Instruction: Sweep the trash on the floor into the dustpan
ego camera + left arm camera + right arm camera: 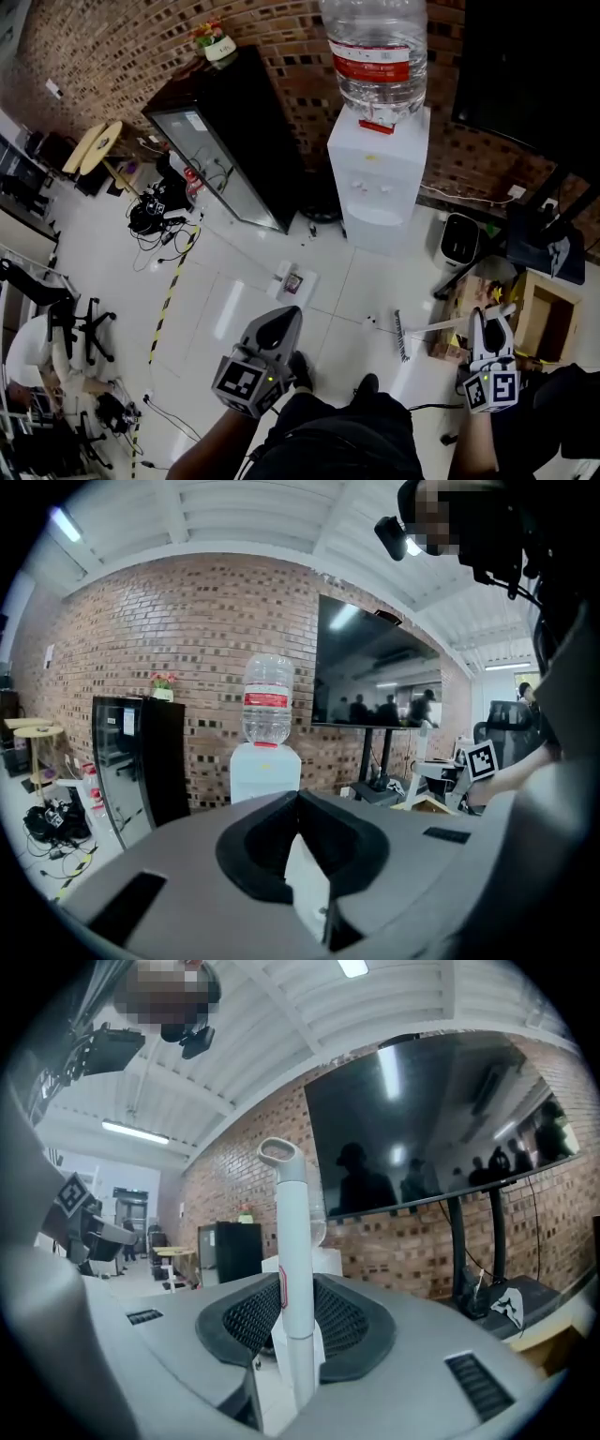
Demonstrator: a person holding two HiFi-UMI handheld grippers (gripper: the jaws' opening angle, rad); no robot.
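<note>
My right tongs (pixel 296 1309) grip the white plastic broom handle (pixel 292 1232); left tongs (pixel 299 803) closed, empty; dark floor scrap (pixel 292 280), possibly trash, lies front-left.

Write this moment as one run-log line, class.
left gripper: shut, empty | right gripper: shut on white handle | trash: on floor, not yet swept

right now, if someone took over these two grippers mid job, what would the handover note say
Left gripper: jaws together, nothing in them.
Right gripper: shut on the white broom handle; the brush head is down at the floor.
Trash: a wrapper lies on the tiles before the water dispenser, with a small bit nearer the brush.
Dustpan: cannot make it out.
Done: nothing swept yet.
Left: find the dustpan and sweep both in.
</note>
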